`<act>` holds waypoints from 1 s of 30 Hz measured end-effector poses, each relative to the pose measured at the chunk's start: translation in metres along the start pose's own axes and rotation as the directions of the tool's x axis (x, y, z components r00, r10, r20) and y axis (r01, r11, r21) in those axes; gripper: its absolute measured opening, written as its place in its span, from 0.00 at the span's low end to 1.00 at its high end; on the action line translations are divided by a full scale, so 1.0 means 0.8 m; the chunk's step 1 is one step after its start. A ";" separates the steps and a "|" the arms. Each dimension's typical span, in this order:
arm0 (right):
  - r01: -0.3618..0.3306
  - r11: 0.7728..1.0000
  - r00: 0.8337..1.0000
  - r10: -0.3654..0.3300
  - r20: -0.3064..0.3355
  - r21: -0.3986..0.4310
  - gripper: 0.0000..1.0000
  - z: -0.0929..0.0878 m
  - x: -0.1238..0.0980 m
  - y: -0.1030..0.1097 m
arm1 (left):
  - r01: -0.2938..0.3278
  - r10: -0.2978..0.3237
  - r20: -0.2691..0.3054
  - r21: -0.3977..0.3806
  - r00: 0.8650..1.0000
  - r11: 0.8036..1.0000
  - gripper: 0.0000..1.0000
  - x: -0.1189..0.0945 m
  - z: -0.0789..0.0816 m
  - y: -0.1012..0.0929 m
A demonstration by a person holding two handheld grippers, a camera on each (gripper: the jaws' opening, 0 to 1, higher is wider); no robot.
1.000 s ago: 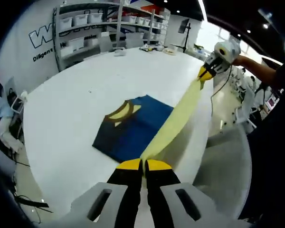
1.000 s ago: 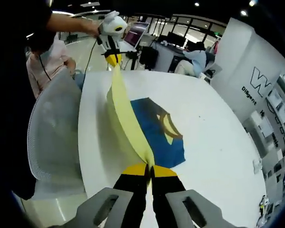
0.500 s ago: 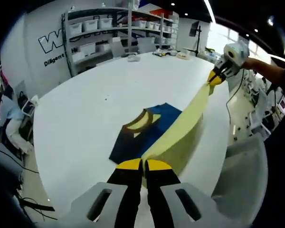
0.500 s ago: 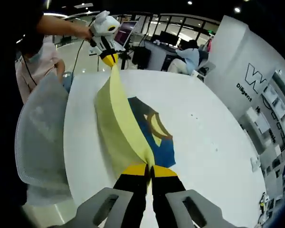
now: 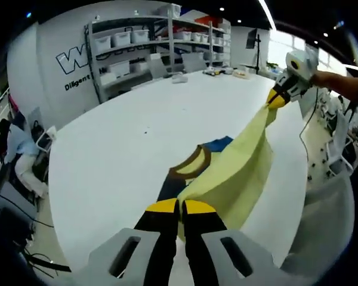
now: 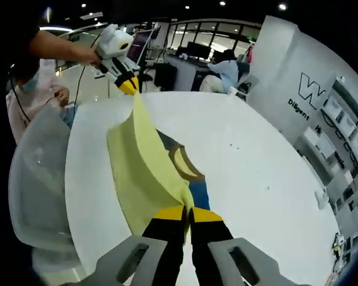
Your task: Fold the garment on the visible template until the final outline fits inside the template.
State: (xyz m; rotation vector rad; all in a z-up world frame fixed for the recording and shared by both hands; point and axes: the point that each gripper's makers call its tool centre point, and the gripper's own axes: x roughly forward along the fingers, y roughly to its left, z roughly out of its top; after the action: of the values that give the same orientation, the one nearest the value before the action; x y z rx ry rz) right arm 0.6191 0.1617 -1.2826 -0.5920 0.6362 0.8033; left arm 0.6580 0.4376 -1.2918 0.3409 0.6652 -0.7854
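With both grippers pinched tight on it, you've got the yellow cloth (image 5: 238,173) stretched in the air: left gripper (image 5: 180,206) on one corner, right gripper (image 6: 188,213) on the other. It hangs over the blue garment (image 6: 191,179) lying near the white table's (image 5: 125,149) edge, hiding most of it. Shelving (image 5: 149,44) stands past the far edge, and a mesh chair (image 6: 39,190) sits just off your side.

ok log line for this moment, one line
phase: fold in progress | left gripper: shut on garment edge | right gripper: shut on garment edge | garment: yellow side lifted, stretched between grippers over blue part | white table
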 end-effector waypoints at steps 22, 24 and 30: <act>0.052 0.998 0.997 -0.051 -0.061 0.022 0.00 -0.024 0.066 -0.052 | -0.029 0.027 -0.027 -0.064 0.999 0.998 0.01 0.066 -0.004 0.049; 0.057 0.998 0.996 -0.055 -0.074 0.024 0.00 -0.030 0.074 -0.056 | -0.033 0.031 -0.028 -0.078 0.999 0.996 0.01 0.072 -0.005 0.049; 0.069 0.996 0.994 -0.064 -0.092 0.055 0.00 -0.042 0.088 -0.063 | -0.031 0.028 -0.044 -0.066 0.999 0.997 0.02 0.084 -0.011 0.050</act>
State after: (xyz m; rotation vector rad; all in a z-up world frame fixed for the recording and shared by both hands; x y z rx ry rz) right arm 0.6873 0.1429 -1.3431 -0.5958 0.7166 0.6965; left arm 0.7190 0.4327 -1.3418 0.3075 0.7234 -0.7277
